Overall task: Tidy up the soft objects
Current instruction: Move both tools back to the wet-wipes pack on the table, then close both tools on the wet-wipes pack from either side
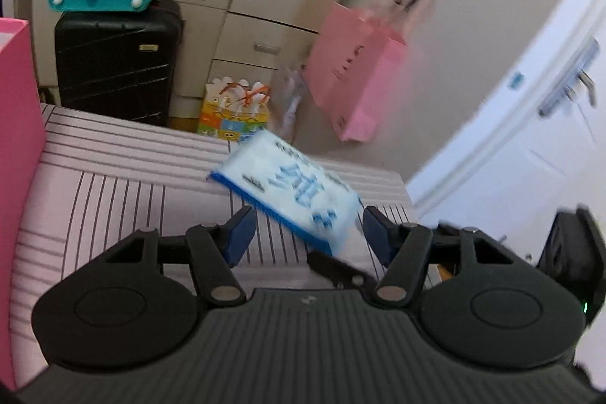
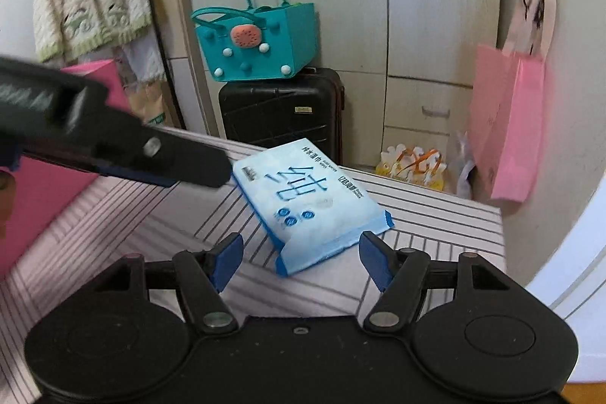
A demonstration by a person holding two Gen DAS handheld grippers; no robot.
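Note:
A light blue pack of wet wipes (image 2: 308, 203) with blue printed characters lies on the pink striped bed cover (image 2: 151, 226). My right gripper (image 2: 301, 262) is open, its blue pads either side of the pack's near end. In the left wrist view the pack (image 1: 291, 188) is blurred and lies just ahead of my open left gripper (image 1: 306, 233). The left gripper's arm (image 2: 113, 146) reaches in from the left in the right wrist view, its tip by the pack's far left corner.
A pink box (image 2: 49, 154) stands on the bed at the left. Beyond the bed are a black suitcase (image 2: 280, 116) with a teal bag (image 2: 257, 44) on top, a pink paper bag (image 2: 507, 127) hanging on the wall, a yellow gift bag (image 2: 413, 165) and white wardrobe drawers (image 2: 424, 108).

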